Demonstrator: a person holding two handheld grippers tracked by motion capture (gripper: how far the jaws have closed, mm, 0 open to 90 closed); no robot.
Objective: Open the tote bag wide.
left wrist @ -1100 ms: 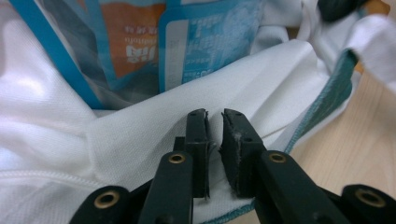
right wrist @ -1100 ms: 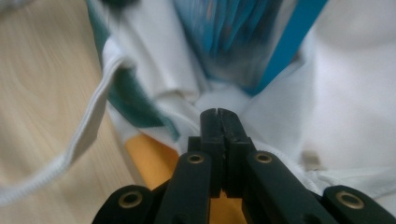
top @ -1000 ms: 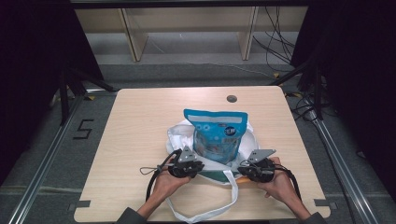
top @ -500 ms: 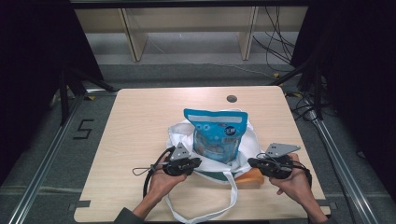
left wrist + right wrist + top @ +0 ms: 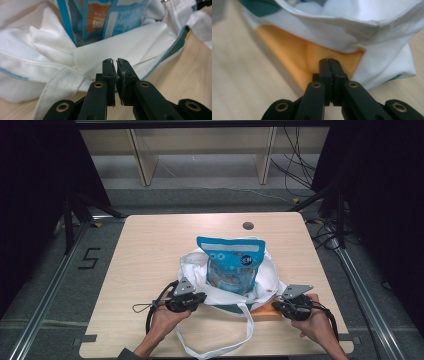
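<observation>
The white tote bag (image 5: 227,280) sits toward the near edge of the counter (image 5: 150,250), with a blue snack pouch (image 5: 231,265) standing upright in its mouth. Relative to the bag, the left claw (image 5: 201,298) lies at the near-left rim, jaws together with bag cloth (image 5: 120,50) right at their tips, and the right claw (image 5: 276,306) at the near-right corner, pressed together against an orange patch (image 5: 312,57). The bag's long loop handle (image 5: 215,345) trails toward the person, between both hands, roughly equally near each.
</observation>
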